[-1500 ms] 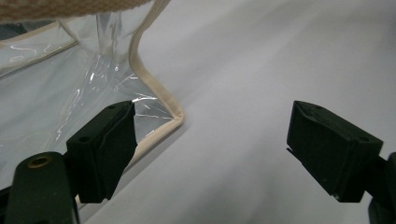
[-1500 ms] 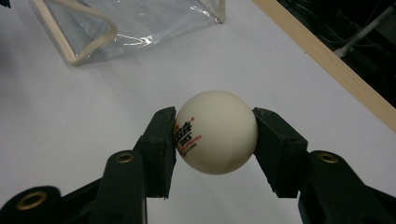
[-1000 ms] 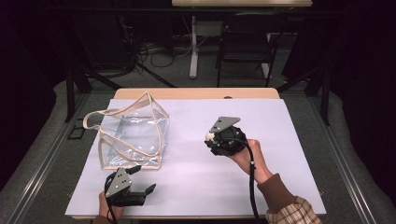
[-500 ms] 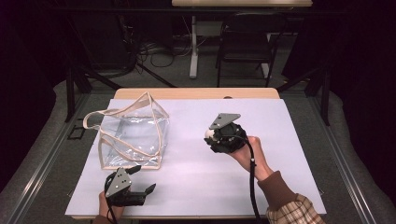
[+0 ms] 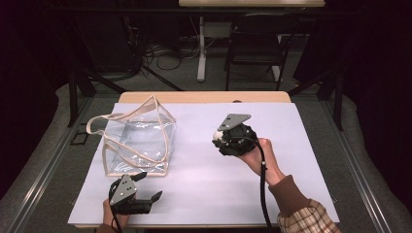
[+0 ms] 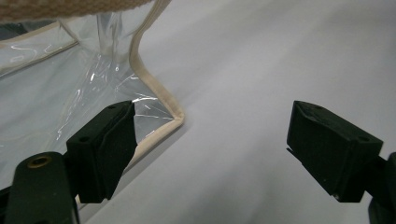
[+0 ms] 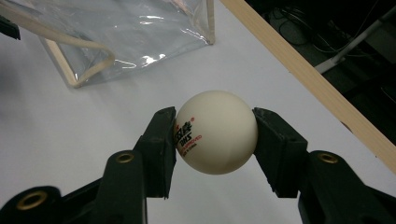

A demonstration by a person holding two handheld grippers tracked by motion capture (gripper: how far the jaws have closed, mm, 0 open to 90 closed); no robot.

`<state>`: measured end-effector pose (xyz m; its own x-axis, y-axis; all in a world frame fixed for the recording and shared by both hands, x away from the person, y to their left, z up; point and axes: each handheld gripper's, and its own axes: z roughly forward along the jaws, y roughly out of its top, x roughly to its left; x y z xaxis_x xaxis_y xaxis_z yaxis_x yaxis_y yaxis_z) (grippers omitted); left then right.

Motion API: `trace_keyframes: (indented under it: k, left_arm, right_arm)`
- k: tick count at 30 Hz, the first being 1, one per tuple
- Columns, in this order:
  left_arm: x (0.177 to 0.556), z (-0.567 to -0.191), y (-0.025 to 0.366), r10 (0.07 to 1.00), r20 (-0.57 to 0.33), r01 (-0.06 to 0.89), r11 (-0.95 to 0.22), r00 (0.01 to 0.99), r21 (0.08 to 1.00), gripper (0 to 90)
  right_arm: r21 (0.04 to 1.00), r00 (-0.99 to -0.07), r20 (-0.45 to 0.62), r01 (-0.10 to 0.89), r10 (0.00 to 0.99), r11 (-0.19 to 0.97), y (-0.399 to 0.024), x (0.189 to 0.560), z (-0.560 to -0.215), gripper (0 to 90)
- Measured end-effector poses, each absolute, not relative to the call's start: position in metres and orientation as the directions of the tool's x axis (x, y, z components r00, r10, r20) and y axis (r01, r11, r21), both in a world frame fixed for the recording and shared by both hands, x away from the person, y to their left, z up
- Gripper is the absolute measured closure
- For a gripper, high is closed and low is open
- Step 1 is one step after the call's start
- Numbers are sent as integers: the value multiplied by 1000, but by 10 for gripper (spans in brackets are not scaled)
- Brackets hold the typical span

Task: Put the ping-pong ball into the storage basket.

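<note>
A clear plastic tote bag (image 5: 138,141) with beige trim and handles lies on the left of the white sheet. In the left gripper view its near corner (image 6: 173,122) sits just beyond my left jaw. My left gripper (image 5: 150,185) (image 6: 212,140) rests at the table's near edge, open, with nothing between its jaws. My right gripper (image 5: 218,138) (image 7: 215,144) hovers over the middle of the table, right of the bag. It is shut on a white ping-pong ball (image 7: 217,132) (image 5: 219,135) with red print. The bag (image 7: 126,28) lies beyond the ball.
A white sheet (image 5: 291,160) covers the table, and a strip of wooden table edge (image 5: 204,97) shows at the far side. Behind the table a dark chair (image 5: 255,53) and cables (image 5: 155,51) sit on the floor. A black cable (image 5: 262,189) trails along the right forearm.
The right gripper with the ball has drifted very slightly toward the far side. The left gripper and the bag have stayed where they were.
</note>
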<state>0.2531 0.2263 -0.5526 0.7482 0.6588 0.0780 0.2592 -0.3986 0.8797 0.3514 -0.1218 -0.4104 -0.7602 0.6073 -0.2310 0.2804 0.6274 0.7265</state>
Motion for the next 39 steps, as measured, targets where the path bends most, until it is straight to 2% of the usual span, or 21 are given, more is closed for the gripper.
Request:
trace_keyframes:
  k: [39]
  left_arm:
    - [253, -553, 226, 659, 77, 258, -396, 748, 881, 161]
  right_arm:
    - [726, -752, -254, 267, 609, 634, -112, 365, -385, 512]
